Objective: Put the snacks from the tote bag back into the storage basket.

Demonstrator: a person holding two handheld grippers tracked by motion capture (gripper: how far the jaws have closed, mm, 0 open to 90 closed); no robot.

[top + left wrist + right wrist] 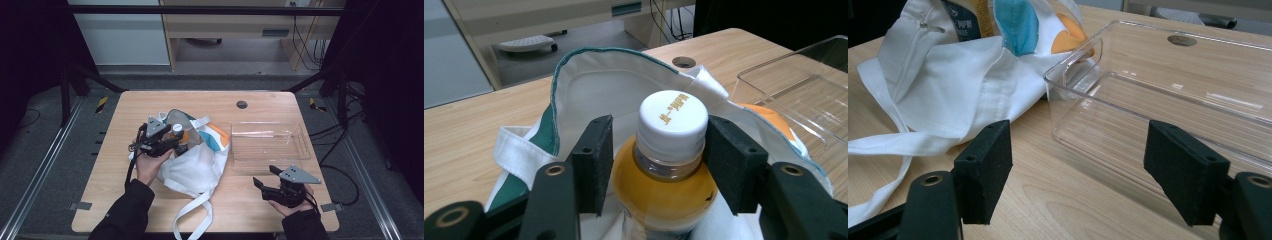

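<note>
While the left gripper (176,141) sits over the white bag (197,165) mid-table in the high view, right gripper (265,176) rests apart, near the clear tray (270,145). Left gripper view: bottle (667,170) of orange liquid, white cap, upright in the bag mouth, between the pads; right pad touches the cap, left shows a gap. Right gripper view: jaws spread, nothing between, tray and bag ahead.

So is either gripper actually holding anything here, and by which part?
The left gripper has its jaws around the orange bottle just below the white cap; firm contact cannot be told. The right gripper holds nothing.
</note>
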